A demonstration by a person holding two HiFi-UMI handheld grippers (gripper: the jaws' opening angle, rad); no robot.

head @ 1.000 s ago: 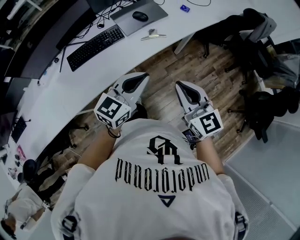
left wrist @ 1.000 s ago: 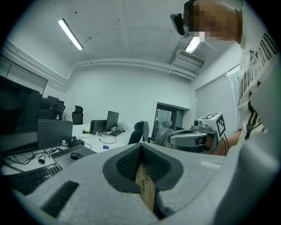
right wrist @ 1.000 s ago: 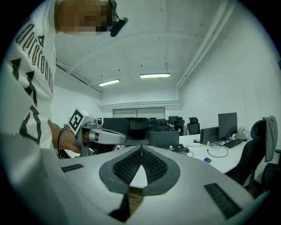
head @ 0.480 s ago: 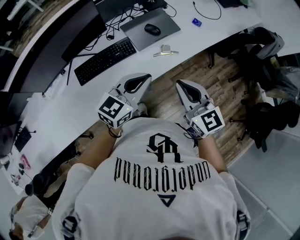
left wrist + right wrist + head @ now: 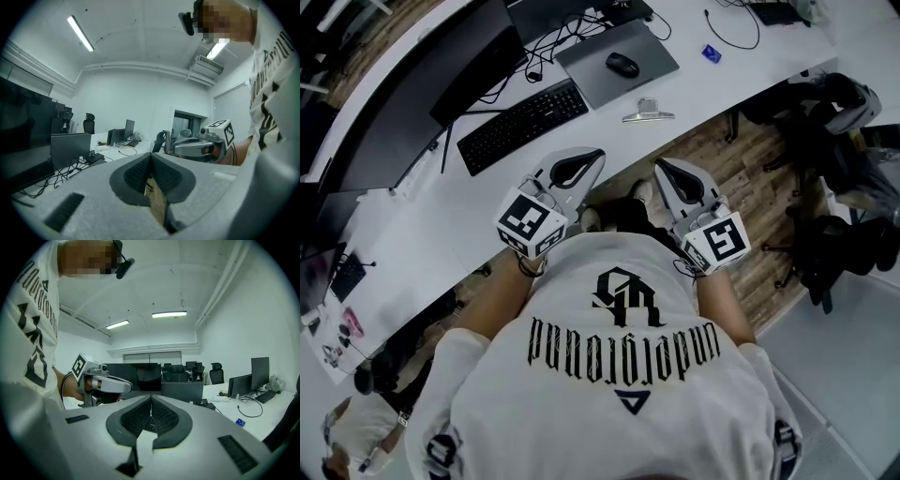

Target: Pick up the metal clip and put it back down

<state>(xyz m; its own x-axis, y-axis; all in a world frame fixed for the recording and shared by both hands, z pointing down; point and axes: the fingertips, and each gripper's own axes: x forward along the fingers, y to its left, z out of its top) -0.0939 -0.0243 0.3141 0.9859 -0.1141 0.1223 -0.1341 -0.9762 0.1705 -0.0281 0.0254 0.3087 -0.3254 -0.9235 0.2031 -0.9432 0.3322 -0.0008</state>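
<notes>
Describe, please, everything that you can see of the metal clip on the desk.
The metal clip is silvery and looks like shiny steel: a long flat bar with a small raised loop at its middle. It lies on the white desk, close to the front edge, just before the grey pad and right of the keyboard. Only the desk touches it; the left gripper and right gripper are apart from it.

In the head view the monitor runs off the top edge. The metal clip, near the desk's front edge, is too small to show detail, and the small blue thing farther back cannot be identified.
</notes>
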